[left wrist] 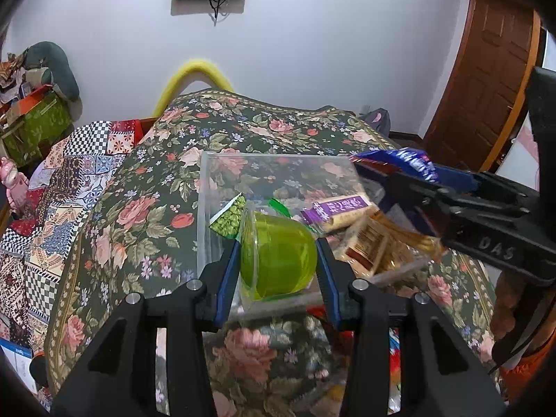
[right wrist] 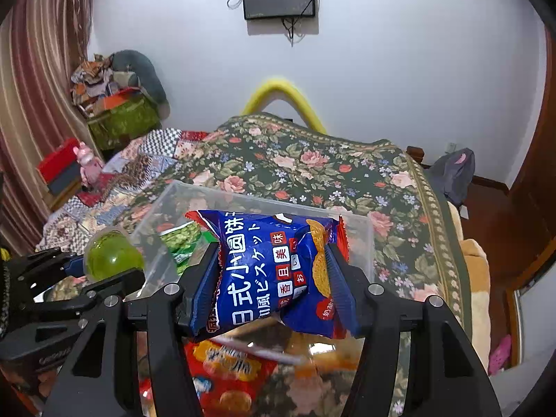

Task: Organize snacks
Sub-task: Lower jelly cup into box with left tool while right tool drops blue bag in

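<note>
1. The left gripper (left wrist: 278,260) is clamping a green jelly cup (left wrist: 278,257) between its two blue pads; the jaws are standing only partly apart, as wide as the cup, and the cup is lying on its side with its clear rim turned to the left
2. In the right wrist view the same green jelly cup (right wrist: 113,257) is showing at the left edge, in the left gripper (right wrist: 104,267), just beside the near left corner of the box
3. The right gripper (right wrist: 274,274) is pinching a blue biscuit packet (right wrist: 274,274) with white and red lettering; its jaws are partly apart and pressing into the packet from both sides, so the foil is creasing in the middle
4. In the left wrist view the right gripper (left wrist: 399,170) is coming in from the right, with the blue biscuit packet (left wrist: 410,161) hanging over the right rim of the box
5. A clear plastic box (left wrist: 208,180) is standing on the flowered bedspread (left wrist: 146,215), and both grippers are holding their snacks just above it
6. Inside the box are lying a green pea packet (left wrist: 231,217), a purple-labelled cracker pack (left wrist: 342,210) and a golden brown wrapped snack (left wrist: 382,246)
7. Below the blue packet a red snack bag (right wrist: 226,371) is lying on the bedspread (right wrist: 312,173), nearer to the camera than the box (right wrist: 173,201)
</note>
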`<action>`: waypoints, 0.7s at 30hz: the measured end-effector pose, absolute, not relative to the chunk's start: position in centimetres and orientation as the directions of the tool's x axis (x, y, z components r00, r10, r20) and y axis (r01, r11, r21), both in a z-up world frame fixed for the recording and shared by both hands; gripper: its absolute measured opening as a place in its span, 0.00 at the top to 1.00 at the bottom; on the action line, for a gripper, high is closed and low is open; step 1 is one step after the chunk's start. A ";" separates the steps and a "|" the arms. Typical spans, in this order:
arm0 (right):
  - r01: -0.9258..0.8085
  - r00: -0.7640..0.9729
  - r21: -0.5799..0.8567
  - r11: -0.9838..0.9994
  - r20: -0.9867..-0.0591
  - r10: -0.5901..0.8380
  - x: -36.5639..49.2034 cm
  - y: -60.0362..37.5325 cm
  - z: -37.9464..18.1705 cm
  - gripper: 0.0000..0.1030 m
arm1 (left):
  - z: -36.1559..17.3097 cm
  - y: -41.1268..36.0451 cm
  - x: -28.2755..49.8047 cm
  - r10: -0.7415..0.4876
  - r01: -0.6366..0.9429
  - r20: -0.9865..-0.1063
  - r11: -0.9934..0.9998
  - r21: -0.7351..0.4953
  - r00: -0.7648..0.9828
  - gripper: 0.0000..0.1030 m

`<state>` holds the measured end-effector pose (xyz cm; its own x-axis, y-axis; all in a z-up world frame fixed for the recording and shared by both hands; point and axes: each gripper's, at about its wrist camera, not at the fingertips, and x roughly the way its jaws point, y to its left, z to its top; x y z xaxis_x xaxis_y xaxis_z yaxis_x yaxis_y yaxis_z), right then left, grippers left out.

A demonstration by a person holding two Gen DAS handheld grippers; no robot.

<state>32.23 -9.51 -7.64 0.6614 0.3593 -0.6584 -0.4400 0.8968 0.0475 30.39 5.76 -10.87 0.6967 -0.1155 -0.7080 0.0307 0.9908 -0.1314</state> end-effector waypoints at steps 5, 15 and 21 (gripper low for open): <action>-0.436 0.625 0.054 0.898 -0.700 0.346 34.2 -8.4 -8.9 0.46 | -11.8 6.0 31.7 -0.109 0.021 -0.722 0.991 -0.130 0.683 0.58; -0.418 0.590 0.087 0.904 -0.731 0.343 35.8 -7.4 -10.1 0.42 | -13.5 6.1 32.6 -0.104 0.002 -0.745 0.991 -0.137 0.658 0.58; -0.435 0.591 0.047 0.899 -0.738 0.325 35.3 -7.1 -9.8 0.36 | -13.6 6.0 32.4 -0.100 -0.004 -0.753 0.991 -0.136 0.650 0.57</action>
